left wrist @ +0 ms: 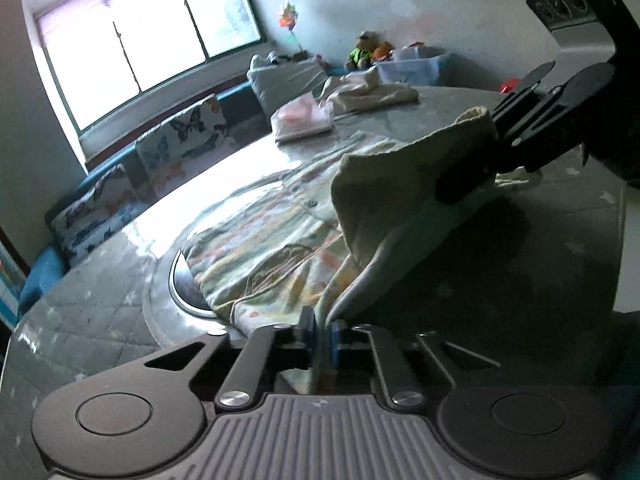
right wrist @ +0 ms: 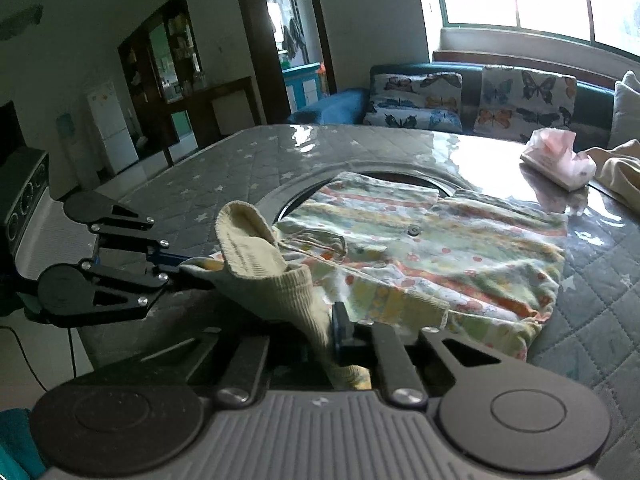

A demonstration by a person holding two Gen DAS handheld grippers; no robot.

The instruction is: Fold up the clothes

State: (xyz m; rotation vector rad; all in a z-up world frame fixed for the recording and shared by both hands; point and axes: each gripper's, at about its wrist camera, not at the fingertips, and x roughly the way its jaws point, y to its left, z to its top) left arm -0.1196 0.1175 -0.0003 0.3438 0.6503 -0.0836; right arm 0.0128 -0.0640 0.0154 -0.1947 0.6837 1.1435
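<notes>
A small patterned garment [right wrist: 432, 248] with pastel stripes lies spread on the table [right wrist: 224, 176]; it also shows in the left wrist view [left wrist: 260, 240]. Its near edge has a cream ribbed waistband [right wrist: 264, 268] that is lifted and folded up. My left gripper [left wrist: 320, 340] is shut on the garment's near hem; it also appears in the right wrist view [right wrist: 180, 264]. My right gripper [right wrist: 332, 336] is shut on the ribbed waistband; it shows in the left wrist view [left wrist: 464, 180], pinching the cream cloth [left wrist: 400, 184].
A pink tissue pack [right wrist: 560, 156] and a cream garment [right wrist: 620, 172] lie at the table's far side. A round inset [left wrist: 184, 284] sits under the patterned garment. A sofa with butterfly cushions [right wrist: 528, 100] stands behind the table, below a window.
</notes>
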